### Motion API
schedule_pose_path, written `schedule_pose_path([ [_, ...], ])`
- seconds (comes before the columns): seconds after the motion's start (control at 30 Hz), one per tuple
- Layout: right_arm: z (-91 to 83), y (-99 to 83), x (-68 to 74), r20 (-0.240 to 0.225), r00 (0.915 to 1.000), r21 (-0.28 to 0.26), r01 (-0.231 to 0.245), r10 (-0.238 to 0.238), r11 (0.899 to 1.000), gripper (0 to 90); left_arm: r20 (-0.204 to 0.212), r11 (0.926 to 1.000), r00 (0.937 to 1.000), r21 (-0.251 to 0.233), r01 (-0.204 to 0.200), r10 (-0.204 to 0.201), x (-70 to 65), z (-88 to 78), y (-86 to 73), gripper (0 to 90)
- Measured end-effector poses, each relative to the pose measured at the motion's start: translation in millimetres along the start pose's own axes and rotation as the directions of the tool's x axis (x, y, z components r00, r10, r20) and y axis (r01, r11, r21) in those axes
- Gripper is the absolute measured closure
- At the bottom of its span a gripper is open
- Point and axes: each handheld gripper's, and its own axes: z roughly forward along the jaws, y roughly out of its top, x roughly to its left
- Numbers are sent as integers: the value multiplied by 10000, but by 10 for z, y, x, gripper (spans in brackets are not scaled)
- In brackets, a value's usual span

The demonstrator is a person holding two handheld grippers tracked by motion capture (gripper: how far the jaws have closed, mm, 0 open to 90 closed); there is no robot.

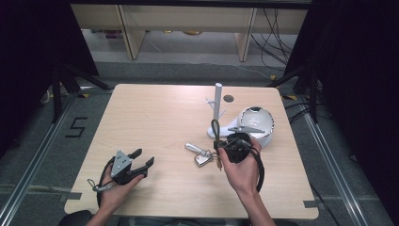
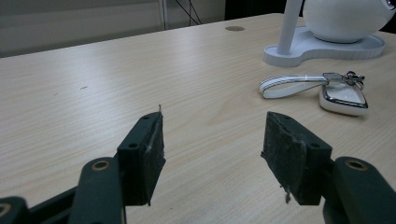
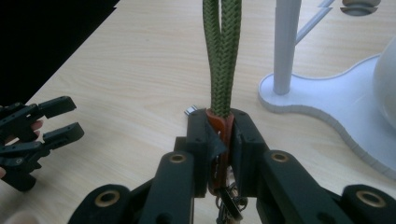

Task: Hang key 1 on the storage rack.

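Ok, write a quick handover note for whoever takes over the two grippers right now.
Right gripper: shut on the green cord loop, clamped at its orange end, raised near the white peg stand.
Left gripper: open, nothing between the jaws, low over the table at the front left.
White key fob with its white strap lies flat on the table in front of the stand's base. A white globe-shaped thing sits on that base.
Done: the cord is picked up.
Left: probably hang the loop on one of the stand's pegs; the fob is untouched.
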Motion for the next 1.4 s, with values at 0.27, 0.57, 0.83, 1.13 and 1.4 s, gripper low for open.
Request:
schedule_pose_path([
  [0.27,-8,83,25,-20,10000,-303,-75,75,9995,798,-8,10000,10000,-1,-23,23,-3,0,0,378],
  [0.57,12,191,8,111,9999,-575,10,-3,9983,798,-23,10000,10000,-2,-63,63,-5,0,-1,378],
  [0.83,86,271,-8,281,9996,-611,94,-77,9981,798,-29,10000,10000,-1,-57,57,-5,1,0,378],
  [1.13,184,401,36,110,9996,-579,253,-247,9980,798,-16,10000,10000,-13,-31,31,-3,-1,-1,376],
  [1.4,274,506,76,77,9989,-503,475,-472,9976,798,-20,10000,10000,-31,-32,32,-4,-1,-1,376],
])
